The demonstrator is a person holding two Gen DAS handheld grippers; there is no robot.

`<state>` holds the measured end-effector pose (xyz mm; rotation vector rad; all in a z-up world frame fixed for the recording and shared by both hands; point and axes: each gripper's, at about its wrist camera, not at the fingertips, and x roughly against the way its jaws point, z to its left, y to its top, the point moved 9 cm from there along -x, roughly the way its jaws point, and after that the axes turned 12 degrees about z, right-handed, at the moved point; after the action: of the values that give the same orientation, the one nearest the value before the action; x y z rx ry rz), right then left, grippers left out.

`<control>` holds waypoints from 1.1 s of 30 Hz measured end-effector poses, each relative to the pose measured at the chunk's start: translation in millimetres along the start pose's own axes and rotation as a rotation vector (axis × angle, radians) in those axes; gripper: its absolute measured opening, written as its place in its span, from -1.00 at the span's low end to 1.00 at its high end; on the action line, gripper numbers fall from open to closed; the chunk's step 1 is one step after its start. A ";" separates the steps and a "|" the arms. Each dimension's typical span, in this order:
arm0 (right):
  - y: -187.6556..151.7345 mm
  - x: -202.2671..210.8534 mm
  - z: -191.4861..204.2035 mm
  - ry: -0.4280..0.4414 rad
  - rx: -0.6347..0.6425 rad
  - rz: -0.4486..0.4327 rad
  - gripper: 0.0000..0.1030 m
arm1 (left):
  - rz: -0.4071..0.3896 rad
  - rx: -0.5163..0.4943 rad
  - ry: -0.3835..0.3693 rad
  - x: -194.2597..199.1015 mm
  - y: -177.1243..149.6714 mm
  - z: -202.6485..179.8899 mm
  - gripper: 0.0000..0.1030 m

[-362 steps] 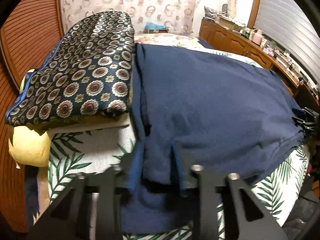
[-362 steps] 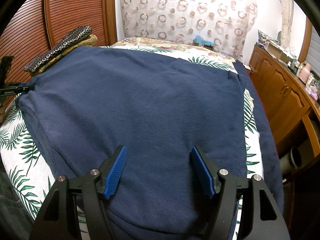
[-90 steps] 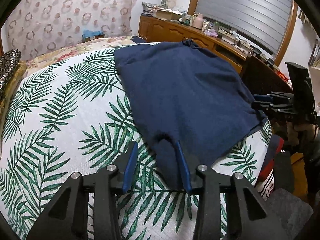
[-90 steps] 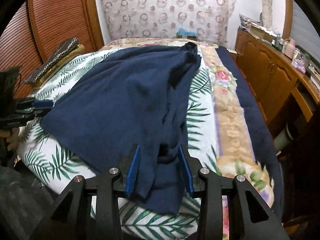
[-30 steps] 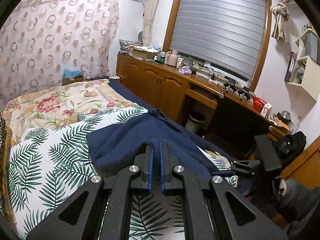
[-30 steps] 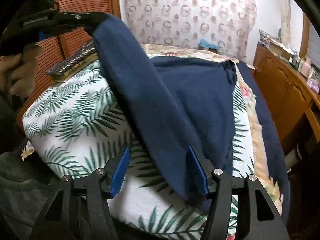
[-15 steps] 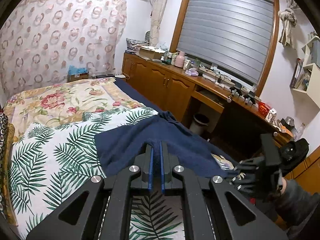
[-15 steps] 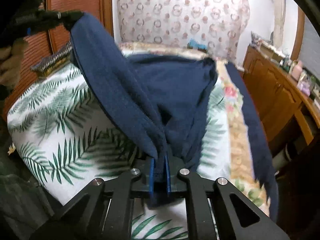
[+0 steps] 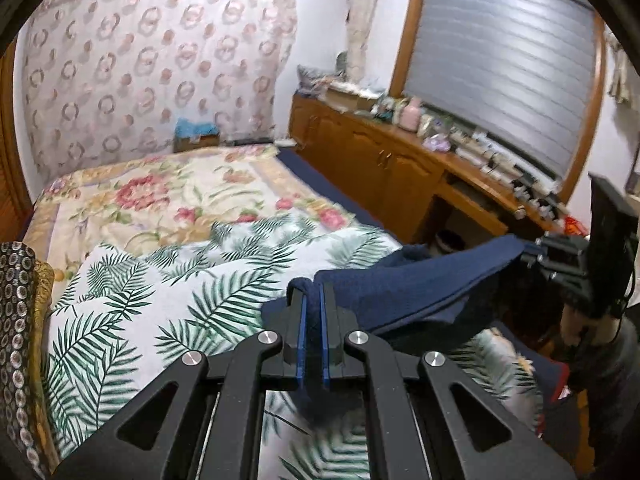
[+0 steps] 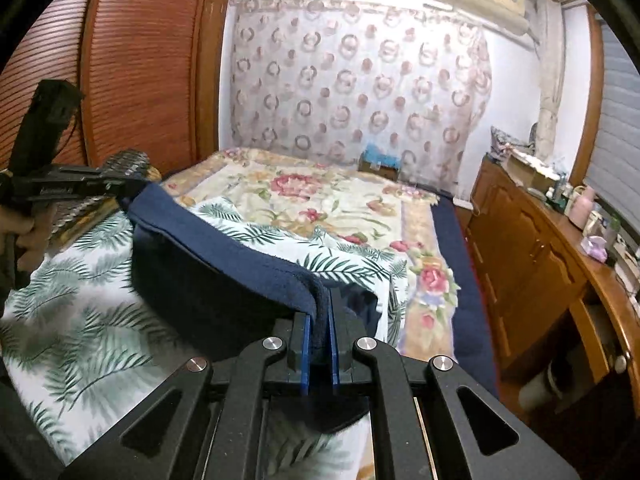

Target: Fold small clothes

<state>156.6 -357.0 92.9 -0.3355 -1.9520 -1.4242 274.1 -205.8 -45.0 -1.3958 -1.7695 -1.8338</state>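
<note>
- The left gripper [image 9: 313, 312], black with blue-padded fingers, has its jaws pressed nearly together on a bunched corner of the dark navy fleece garment [image 9: 416, 280].
- The right gripper [image 10: 319, 322], of the same build, is likewise clamped on another corner of it.
- The garment hangs stretched between the two, lifted over the palm-leaf printed bedspread [image 9: 160, 280].
- Lettering on the left gripper's side in the right wrist view is too blurred to read.
- The garment's lower part is hidden behind the fingers; a ring-patterned dark folded cloth [image 9: 16, 320] is cut off at the left edge.
</note>
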 end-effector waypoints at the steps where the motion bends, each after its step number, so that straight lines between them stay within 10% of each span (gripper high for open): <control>1: 6.2 -13.0 -3.1 0.002 0.000 0.018 -0.87 | 0.016 0.005 0.007 -9.7 0.8 5.4 -0.88; 14: 50.9 -85.2 -37.5 0.058 -0.018 0.164 -0.80 | 0.144 0.026 0.002 -69.8 -0.9 32.1 -0.85; 22: 67.1 -59.7 -45.9 0.038 -0.065 0.088 0.01 | 0.096 -0.010 -0.002 -59.3 -2.6 31.3 0.32; 33: 15.4 -35.4 -41.3 0.040 -0.064 0.169 0.13 | 0.158 -0.032 -0.010 -83.2 -20.0 28.7 0.36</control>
<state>206.7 -382.6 87.6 -0.4860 -1.8038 -1.3753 315.7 -211.7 -124.9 -1.5126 -1.5911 -1.7822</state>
